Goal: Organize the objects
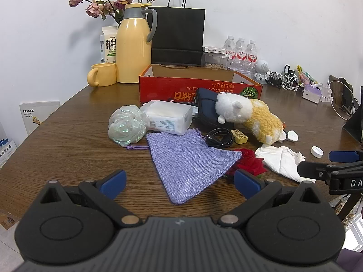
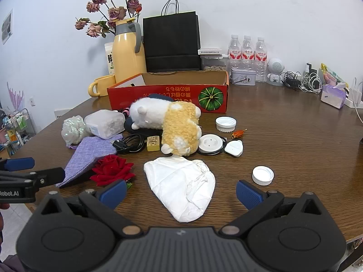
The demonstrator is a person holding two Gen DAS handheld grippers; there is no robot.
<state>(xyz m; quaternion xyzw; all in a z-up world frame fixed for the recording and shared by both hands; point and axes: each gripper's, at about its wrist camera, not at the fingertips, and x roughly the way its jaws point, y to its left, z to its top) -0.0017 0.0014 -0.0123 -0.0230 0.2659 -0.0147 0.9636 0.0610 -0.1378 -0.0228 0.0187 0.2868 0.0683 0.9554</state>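
Observation:
A red cardboard box stands open at the back of the brown table. In front of it lie a plush toy, a lilac cloth pouch, a red rose, a white cloth bag, a plastic tub, an iridescent ball, a black cable and a small yellow block. My left gripper is open just before the pouch. My right gripper is open around the near end of the white bag.
A yellow jug, yellow mug, black paper bag, water bottles and chargers line the back. White lids, a white disc and a white plug lie at right.

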